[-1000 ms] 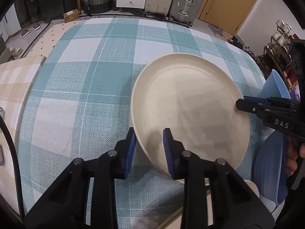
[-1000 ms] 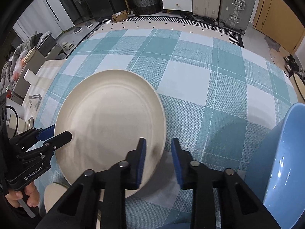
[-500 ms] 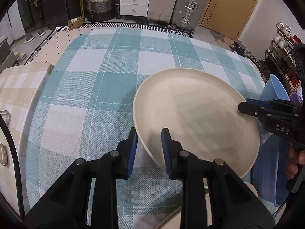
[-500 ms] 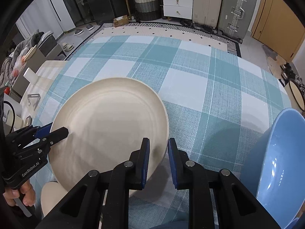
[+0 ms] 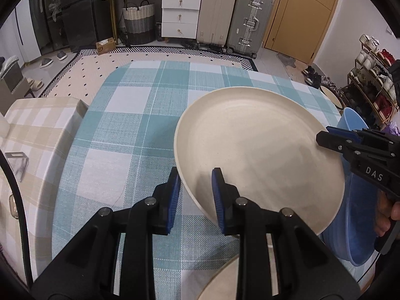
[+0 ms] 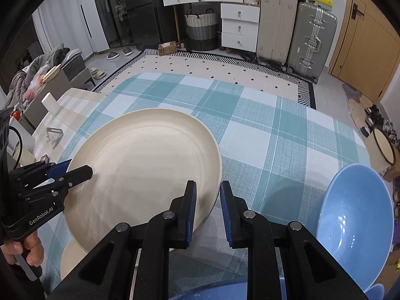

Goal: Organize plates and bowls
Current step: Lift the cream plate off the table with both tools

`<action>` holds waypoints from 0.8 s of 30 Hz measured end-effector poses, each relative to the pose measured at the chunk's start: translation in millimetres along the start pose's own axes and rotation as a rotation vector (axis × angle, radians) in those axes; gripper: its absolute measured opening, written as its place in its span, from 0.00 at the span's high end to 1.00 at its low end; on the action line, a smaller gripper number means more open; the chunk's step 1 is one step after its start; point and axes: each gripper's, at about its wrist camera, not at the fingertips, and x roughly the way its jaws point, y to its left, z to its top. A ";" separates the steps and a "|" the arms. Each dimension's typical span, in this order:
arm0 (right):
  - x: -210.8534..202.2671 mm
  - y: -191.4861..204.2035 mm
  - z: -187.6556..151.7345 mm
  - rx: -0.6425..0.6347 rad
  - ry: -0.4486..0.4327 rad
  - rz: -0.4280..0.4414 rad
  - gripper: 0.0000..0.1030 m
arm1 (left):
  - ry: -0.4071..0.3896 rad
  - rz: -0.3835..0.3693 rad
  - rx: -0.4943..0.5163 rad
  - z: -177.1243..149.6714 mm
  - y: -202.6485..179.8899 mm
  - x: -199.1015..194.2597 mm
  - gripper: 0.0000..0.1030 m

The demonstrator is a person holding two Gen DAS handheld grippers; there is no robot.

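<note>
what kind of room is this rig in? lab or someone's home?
Most likely a lived-in home, not a lab: suitcases parked by a white drawer unit, slippers on the floor, a shoe rack, and a table under a teal plaid cloth.

Counting it up: two cream plates, the big one (image 5: 260, 150) held up and another (image 6: 71, 260) peeking out underneath it. Blue bowls, at least two: one (image 6: 355, 222) on the right and a second rim (image 6: 212, 291) at the bottom edge. Two grippers, left (image 5: 195, 195) and right (image 6: 208, 208). Two suitcases (image 6: 311, 37), one wicker basket (image 6: 201, 30).
</note>
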 end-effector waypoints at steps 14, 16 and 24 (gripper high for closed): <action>-58.2 16.3 -13.6 -0.030 -0.132 0.012 0.80 | -0.090 0.009 0.014 -10.7 -9.9 -72.5 0.78; -66.2 19.3 -17.0 -0.031 -0.144 0.008 0.80 | -0.101 0.010 0.023 -12.5 -12.1 -82.6 0.78; -91.4 26.7 -25.1 -0.031 -0.181 0.002 0.80 | -0.131 0.005 0.046 -19.5 -18.0 -119.9 0.78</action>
